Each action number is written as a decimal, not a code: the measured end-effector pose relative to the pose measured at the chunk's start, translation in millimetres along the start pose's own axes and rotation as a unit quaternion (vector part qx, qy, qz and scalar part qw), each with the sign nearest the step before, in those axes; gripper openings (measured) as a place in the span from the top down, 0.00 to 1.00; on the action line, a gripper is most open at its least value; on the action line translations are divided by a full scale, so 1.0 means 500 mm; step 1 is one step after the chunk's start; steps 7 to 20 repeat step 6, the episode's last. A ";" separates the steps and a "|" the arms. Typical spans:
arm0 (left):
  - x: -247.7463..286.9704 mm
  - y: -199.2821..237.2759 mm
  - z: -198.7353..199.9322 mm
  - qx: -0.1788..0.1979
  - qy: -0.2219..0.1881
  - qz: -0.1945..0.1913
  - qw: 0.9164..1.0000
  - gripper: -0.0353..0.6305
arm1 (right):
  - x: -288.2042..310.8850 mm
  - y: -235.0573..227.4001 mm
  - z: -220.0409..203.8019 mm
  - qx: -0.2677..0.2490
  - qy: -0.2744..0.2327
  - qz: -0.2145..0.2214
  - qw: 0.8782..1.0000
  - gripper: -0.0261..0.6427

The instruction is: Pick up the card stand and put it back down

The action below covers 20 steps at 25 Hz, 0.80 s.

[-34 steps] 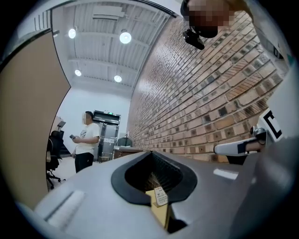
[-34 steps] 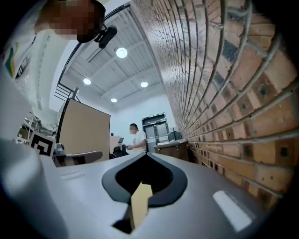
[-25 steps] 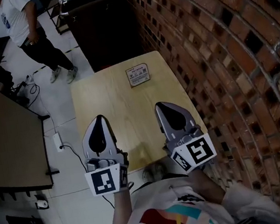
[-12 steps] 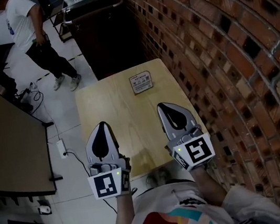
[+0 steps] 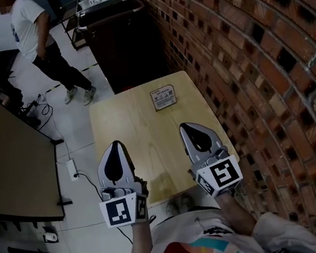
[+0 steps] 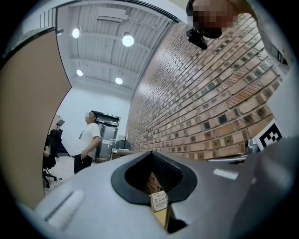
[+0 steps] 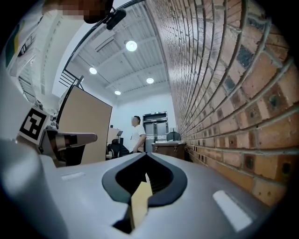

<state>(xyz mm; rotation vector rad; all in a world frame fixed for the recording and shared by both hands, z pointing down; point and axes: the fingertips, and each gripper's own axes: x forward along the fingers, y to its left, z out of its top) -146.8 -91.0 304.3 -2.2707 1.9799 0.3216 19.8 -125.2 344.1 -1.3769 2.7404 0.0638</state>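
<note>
- Card stand [image 5: 164, 97]: set at far end of surface [image 5: 125, 128], beside brick wall [image 5: 241, 49]; appears upright (small in view). No shift on surface vs. 1 s ago.
- Left hand-held gripper [image 5: 115, 145]: jaws together, nothing held; kept at near edge, well apart from stand.
- Right hand-held gripper [image 5: 187, 127]: likewise closed, empty.
- Changed: only bystander [image 5: 42, 46] & camera angle.
- Task: stand is down; pre-lift or post-return can't be settled.
</note>
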 end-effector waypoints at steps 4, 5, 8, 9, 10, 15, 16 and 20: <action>-0.007 -0.002 -0.011 0.000 0.011 -0.005 1.000 0.94 | -0.003 -0.006 0.002 0.003 -0.002 -0.002 1.000 0.96; -0.008 -0.002 -0.013 -0.002 0.013 -0.004 1.000 0.94 | -0.005 -0.007 0.002 0.003 -0.003 -0.003 1.000 0.96; -0.010 -0.002 -0.014 -0.004 0.014 -0.004 1.000 0.94 | -0.007 -0.009 0.003 0.002 -0.003 -0.004 1.000 0.96; -0.010 -0.002 -0.014 -0.004 0.014 -0.004 1.000 0.94 | -0.007 -0.009 0.003 0.002 -0.003 -0.004 1.000 0.96; -0.010 -0.002 -0.014 -0.004 0.014 -0.004 1.000 0.94 | -0.007 -0.009 0.003 0.002 -0.003 -0.004 1.000 0.96; -0.010 -0.002 -0.014 -0.004 0.014 -0.004 1.000 0.94 | -0.007 -0.009 0.003 0.002 -0.003 -0.004 1.000 0.96; -0.010 -0.002 -0.014 -0.004 0.014 -0.004 1.000 0.94 | -0.007 -0.009 0.003 0.002 -0.003 -0.004 1.000 0.96; -0.010 -0.002 -0.014 -0.004 0.014 -0.004 1.000 0.94 | -0.007 -0.009 0.003 0.002 -0.003 -0.004 1.000 0.96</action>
